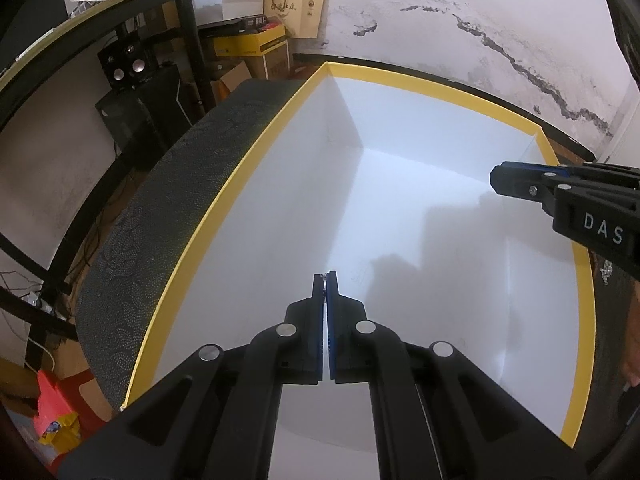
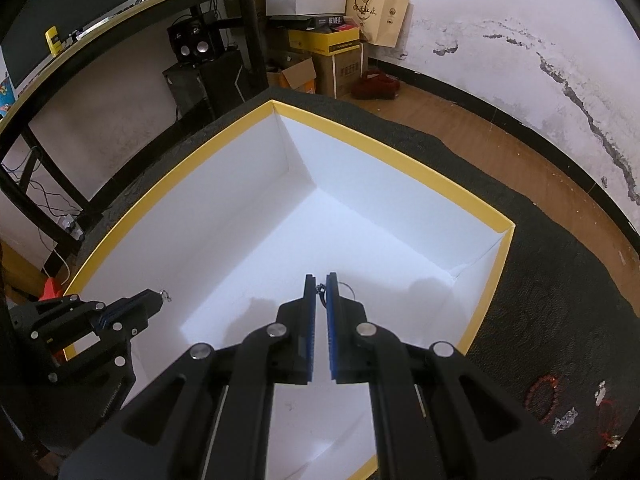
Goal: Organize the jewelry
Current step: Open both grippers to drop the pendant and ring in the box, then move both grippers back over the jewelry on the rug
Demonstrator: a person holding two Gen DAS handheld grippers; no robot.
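— Where's the jewelry?
— A thin chain [image 2: 322,290] pinched in the right gripper [image 2: 321,280] over the yellow-rimmed box [image 2: 486,300]; left gripper [image 1: 326,280] pinches its other end, jaws nearly closed.
— Handling?
— Light, limp, likely tangle-prone — hold the ends.

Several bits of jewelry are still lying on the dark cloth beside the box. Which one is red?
The red beaded bracelet, a ring of small red beads lying flat on the cloth. The pieces beside it are silvery, not a closed bead loop.
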